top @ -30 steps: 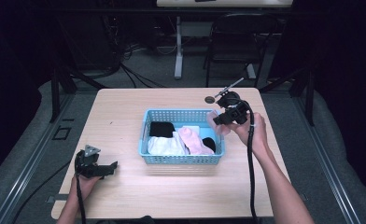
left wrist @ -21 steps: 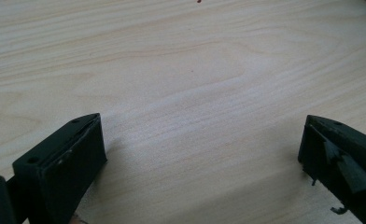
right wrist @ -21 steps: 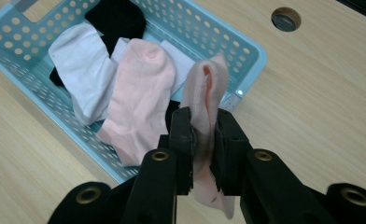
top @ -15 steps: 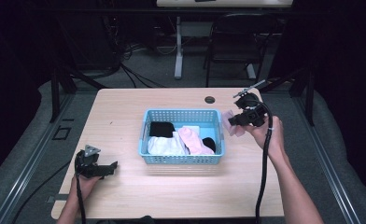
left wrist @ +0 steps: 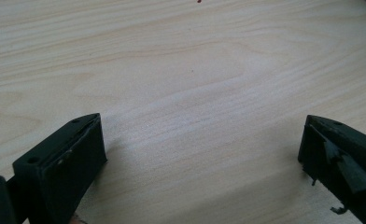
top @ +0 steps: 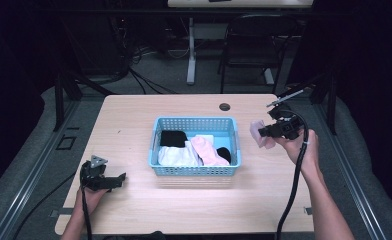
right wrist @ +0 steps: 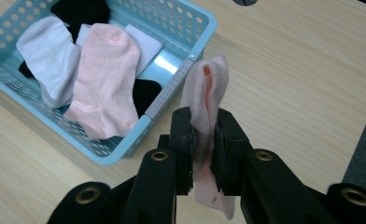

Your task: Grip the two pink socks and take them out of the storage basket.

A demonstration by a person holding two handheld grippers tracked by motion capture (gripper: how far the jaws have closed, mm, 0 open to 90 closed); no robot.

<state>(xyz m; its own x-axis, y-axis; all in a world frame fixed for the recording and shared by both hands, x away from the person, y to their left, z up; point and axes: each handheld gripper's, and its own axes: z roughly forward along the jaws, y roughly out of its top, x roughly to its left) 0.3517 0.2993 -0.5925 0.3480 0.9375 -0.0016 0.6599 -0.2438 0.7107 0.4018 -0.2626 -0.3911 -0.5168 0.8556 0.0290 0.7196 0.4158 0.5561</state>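
High view: the pale wooden surface (top: 134,125) carries a light-blue perforated plastic basket (top: 156,146) at its middle; inside lie a black sock (top: 172,138), a white sock (top: 176,156) and a pale pink sock (top: 206,150), all overlapping; the right tongs (top: 262,133) are held above the surface just to the right of the basket, clenched on a second pale pink sock (top: 258,131) that hangs clear of the basket's right wall; the left tongs (top: 119,178) sit low over the near left part of the surface, well apart from the basket, with nothing between the jaws.

Left gripper view: the two black jaws stand wide apart, released, over bare wood grain; nothing lies between them.

Right gripper view: the jaws are closed on the hanging pink sock (right wrist: 204,98), pads pressing its folded fabric from both sides; its upper end rises above the jaws and its lower end droops beneath them; the sock is beside the basket's near corner (right wrist: 146,122), outside the rim; the basket's contents lie to the left, the pink one draped over the white and black ones.
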